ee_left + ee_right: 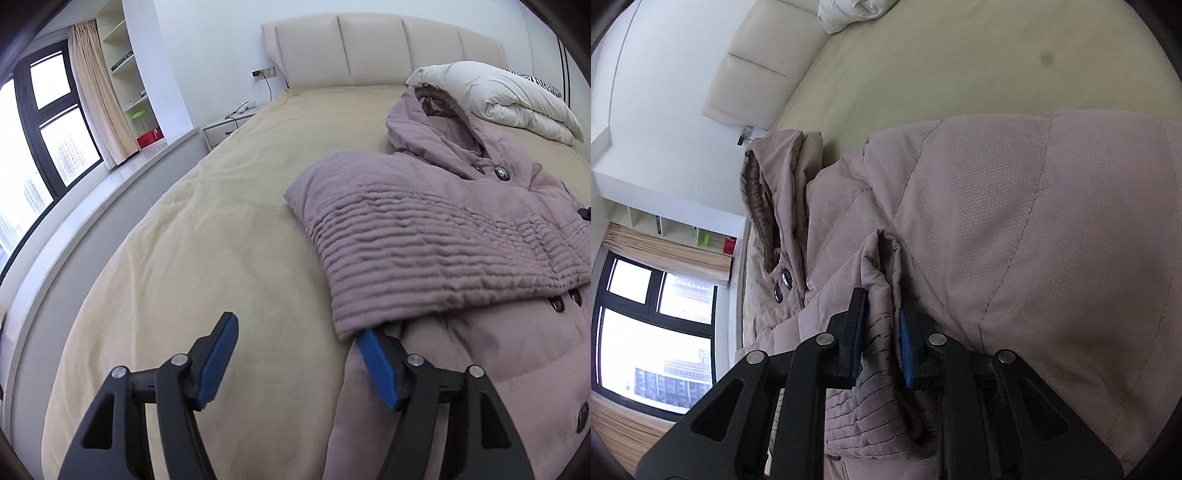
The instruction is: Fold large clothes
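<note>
While the right gripper (882, 339) clamps a sleeve cuff (879, 369) (mid-fold), the left gripper (299, 365) gapes empty beside the coat (443, 229); next, lay that sleeve across.

coat (461, 236) — mauve, ribbed | bedspread (221, 221) — tan | duvet (495, 96) — cream

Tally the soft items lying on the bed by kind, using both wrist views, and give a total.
Hooded mauve coat: 1
White folded duvet: 1
Zebra-striped pillow, partly hidden behind the duvet: 1
Total: 3
The right hand-held gripper is clamped on a fold of the coat; the left hand-held gripper is open at the coat's edge.
</note>
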Motion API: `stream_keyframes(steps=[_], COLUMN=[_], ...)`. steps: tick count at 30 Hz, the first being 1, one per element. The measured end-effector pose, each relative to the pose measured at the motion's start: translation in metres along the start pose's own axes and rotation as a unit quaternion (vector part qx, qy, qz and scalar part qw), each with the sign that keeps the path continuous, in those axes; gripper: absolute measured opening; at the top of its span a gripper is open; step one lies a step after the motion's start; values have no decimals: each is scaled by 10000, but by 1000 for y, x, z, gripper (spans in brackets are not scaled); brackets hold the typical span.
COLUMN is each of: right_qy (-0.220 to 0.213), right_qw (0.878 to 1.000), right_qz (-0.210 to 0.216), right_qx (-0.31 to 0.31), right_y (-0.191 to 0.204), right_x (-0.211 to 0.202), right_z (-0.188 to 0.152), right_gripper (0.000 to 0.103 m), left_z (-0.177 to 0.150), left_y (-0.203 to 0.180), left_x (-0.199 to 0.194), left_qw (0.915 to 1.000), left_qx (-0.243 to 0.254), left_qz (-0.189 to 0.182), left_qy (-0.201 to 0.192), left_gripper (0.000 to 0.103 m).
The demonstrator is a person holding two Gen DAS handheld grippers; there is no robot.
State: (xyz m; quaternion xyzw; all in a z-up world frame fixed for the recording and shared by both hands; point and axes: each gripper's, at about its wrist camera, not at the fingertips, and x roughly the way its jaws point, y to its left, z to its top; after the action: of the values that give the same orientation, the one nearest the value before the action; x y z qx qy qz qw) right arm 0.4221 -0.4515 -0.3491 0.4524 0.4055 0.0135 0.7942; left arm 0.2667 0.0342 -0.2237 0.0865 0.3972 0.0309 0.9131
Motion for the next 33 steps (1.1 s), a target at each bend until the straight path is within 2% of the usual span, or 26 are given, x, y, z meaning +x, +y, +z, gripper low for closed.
stream_keyframes(steps=[2,5,8,11,12,13,14,16,18,21,23,25,27,29,31,32,33], right_qy=[-3,-21,-88,-503,-616,-687,-698,-621,-420,-28,-154,-247,-519,-717,-404,-322,-397], right_qw=[9994,9961,9916,9821,9799,9785,9770,9682,9594,9595,9655,9689,9679,9622,9595,9587,9564], right_qz=[-161,-478,-836,-1288,-1272,-1170,-1072,-1133,-1334,-1545,-1349,-1303,-1254,-1329,-1566,-1597,-1548], right_qx=[-305,-737,-983,-1279,-1408,-1552,-1707,-2143,-2449,-2355,-2224,-2090,-2115,-2266,-2305,-2332,-2444], right_y=[7,26,37,57,64,73,80,97,102,86,74,77,80,82,78,73,71], right_x=[2,-9,-25,-44,-53,-63,-83,-80,-63,-35,-35,-40,-56,-60,-40,-39,-40], right_z=[2,-1,-1,-10,-15,-22,-32,-50,-60,-63,-65,-65,-69,-73,-72,-72,-74], right_gripper=[18,20,20,20,20,20,20,20,20,20,20,20,20,20,21,21,21], left_z=[-7,-6,19,52,60,67,71,71,63,58,62,66,67,63,58,58,61], left_y=[5,10,11,6,3,-2,-7,-17,-27,-29,-28,-23,-21,-21,-23,-21,-19], left_x=[-15,-37,-49,-35,-24,-12,2,32,57,67,68,63,49,45,61,65,64], left_qw=[9998,9994,9982,9975,9978,9983,9988,9995,9980,9976,9974,9977,9985,9986,9987,9989,9991], left_qx=[-135,-244,-267,-137,-65,11,108,296,575,635,627,581,535,461,455,398,342], left_qz=[-107,-228,-308,-166,-120,-76,-77,-88,21,-4,-75,-77,119,250,83,3,-27], left_qy=[85,-85,-437,-672,-645,-585,-468,-95,255,275,336,335,81,-114,212,244,262], left_gripper=[70,70,71,71,71,66,56,46,46,47,47,49,49,57,58,58,58])
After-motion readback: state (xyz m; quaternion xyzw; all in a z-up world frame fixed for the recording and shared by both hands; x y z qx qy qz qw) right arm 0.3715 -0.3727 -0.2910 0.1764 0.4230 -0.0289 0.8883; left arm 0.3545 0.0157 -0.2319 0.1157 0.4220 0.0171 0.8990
